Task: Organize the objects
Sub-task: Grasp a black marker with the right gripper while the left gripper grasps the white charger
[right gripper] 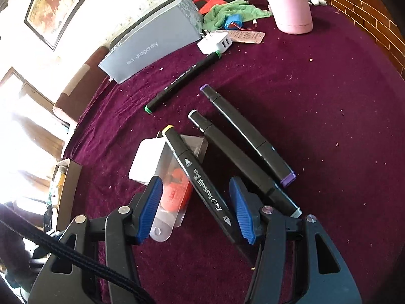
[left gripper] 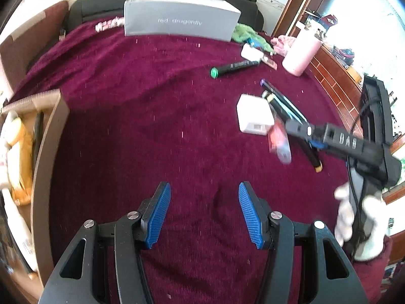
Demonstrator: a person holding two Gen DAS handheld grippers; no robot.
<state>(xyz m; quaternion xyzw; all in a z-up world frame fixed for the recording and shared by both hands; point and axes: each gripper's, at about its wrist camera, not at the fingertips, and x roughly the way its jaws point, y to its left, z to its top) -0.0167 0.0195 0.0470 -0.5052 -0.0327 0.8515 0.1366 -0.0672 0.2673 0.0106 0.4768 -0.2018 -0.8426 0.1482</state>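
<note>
Right wrist view: crumb-flecked maroon velvet cloth (right gripper: 316,106) covering the table; right gripper (right gripper: 196,207) hovering, fingers spread around yellow-capped black marker (right gripper: 200,177), not pinching; left gripper (left gripper: 204,212) gaping, empty.

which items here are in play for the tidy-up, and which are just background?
In play:
- yellow-capped black marker, between the open right gripper's pads
- clear plastic pack with orange contents
- grey-capped black marker
- purple-capped black marker
- green-capped black marker
- small white box
- brown cardboard box

Background:
- grey "red dragonfly" box
- pink tumbler
- green cloth
- white USB charger
</note>
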